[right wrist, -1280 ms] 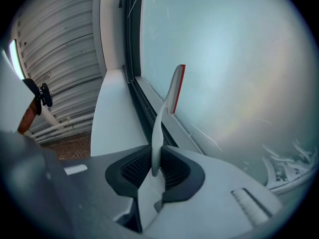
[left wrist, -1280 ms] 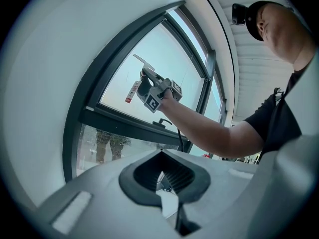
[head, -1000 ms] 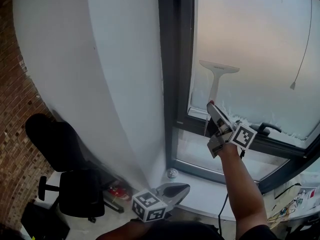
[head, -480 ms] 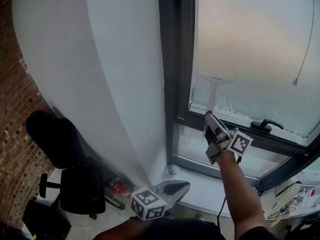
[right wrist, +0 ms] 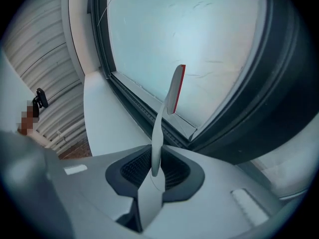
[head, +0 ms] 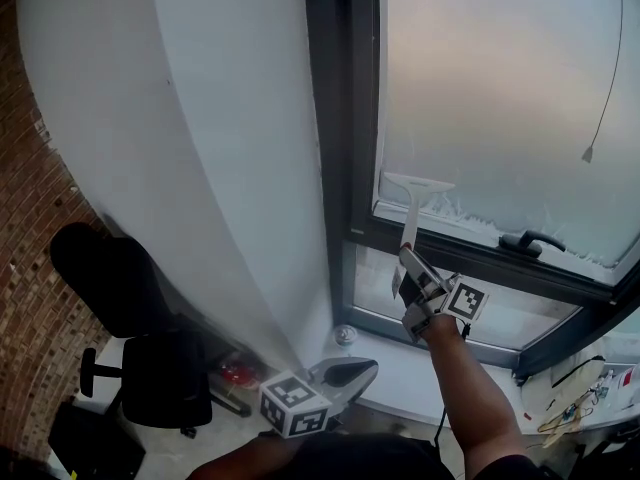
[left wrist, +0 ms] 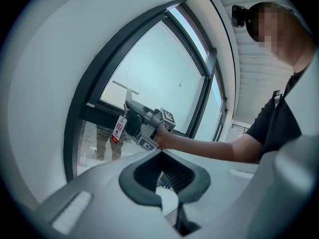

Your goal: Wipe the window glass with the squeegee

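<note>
1. White plastic squeegee [head: 411, 204] sat lower on the window glass [head: 500, 88] than a second earlier. Its blade had dropped from mid-pane to just above the dark lower frame [head: 440, 240].
2. Right gripper [head: 407, 259] had come down with it, now in front of the frame and lower pane, arm stretched out to it.
3. Right gripper's jaws were clamped on the squeegee's thin handle. In the right gripper view the handle rose from between the dark pads [right wrist: 172, 169].
4. Squeegee looks: pale flat handle, wide crossbar head, red rubber edge [right wrist: 182, 86] against the glass, handle tilted slightly.
5. Glass was hazy, with a ragged white foamy band [head: 470, 213] along the bottom, right of the blade.
6. Left gripper [head: 346, 375] had stayed low by the person's body, well apart from the window, jaws drawn together with nothing between them.
7. Red-and-white tag [left wrist: 118, 129] hung off the right gripper.
8. Black window handle [head: 531, 241] sat on the frame right of the squeegee. A pull cord [head: 606, 78] hung at the far right.
9. Black office chair [head: 150, 368] stood lower left by the brick wall [head: 28, 218].
</note>
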